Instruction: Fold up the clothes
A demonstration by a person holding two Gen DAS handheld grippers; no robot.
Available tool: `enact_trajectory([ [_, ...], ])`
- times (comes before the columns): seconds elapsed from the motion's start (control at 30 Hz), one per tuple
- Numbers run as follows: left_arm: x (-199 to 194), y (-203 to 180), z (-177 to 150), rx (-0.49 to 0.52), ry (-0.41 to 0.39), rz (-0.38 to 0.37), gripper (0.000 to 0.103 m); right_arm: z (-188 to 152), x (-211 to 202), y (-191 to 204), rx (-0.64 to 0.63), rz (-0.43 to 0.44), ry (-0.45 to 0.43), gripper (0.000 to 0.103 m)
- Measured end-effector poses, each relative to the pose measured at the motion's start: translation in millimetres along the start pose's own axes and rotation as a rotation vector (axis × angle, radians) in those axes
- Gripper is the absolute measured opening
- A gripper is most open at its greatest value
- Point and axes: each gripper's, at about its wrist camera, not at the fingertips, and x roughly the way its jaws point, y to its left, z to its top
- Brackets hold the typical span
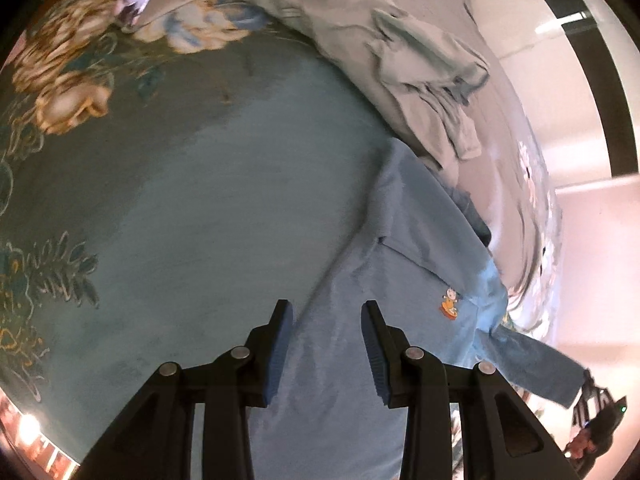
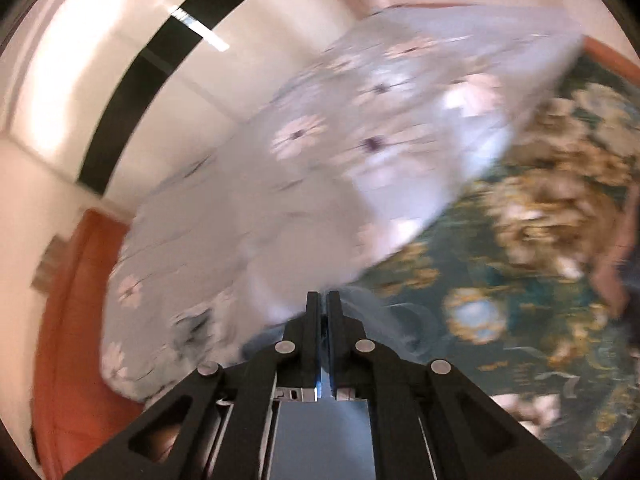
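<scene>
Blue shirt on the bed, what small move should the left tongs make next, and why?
Probably lower the left tongs and close on the blue shirt: they hang open just over its cloth, while the right tongs look shut on its sleeve, so a second grip would let it spread.

i count one blue shirt (image 1: 400, 280), one grey garment (image 1: 400, 60), one floral pillow (image 2: 320, 160), one teal bedspread (image 1: 200, 200).

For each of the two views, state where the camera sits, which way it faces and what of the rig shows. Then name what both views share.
Left wrist: behind the open left gripper, facing down at a blue shirt on the floral bedspread.
Right wrist: behind the shut right gripper, facing a flowered pillow and the wall.
Shared: the bedspread, pillow and blue cloth.
</scene>
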Motion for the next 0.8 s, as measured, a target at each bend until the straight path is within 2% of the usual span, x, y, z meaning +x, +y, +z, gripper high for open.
enact_trajectory([
  [0.2, -9.2, 27.8, 7.8, -0.031, -0.009, -0.016, 0.039, -29.9, 77.5, 94.0, -0.108, 0.123, 0.131, 0.002],
  [0.4, -7.2, 60.9, 17.9, -0.074, 0.028, -0.041, 0.041, -94.0, 161.2, 173.7, -0.197, 0.196, 0.282, 0.002],
  [0.5, -0.9, 69.9, 26.3, -0.078, 0.044, -0.046, 0.042, -132.3, 205.2, 195.3, -0.239, 0.161, 0.361, 0.002],
  [0.63, 7.6, 82.0, 37.5, -0.083, 0.065, -0.052, 0.042, -188.6, 275.7, 201.7, -0.263, 0.08, 0.492, 0.002],
  [0.8, 18.2, 96.9, 51.6, -0.089, 0.092, -0.06, 0.043, -229.1, 330.6, 204.4, -0.275, 0.016, 0.56, 0.002],
])
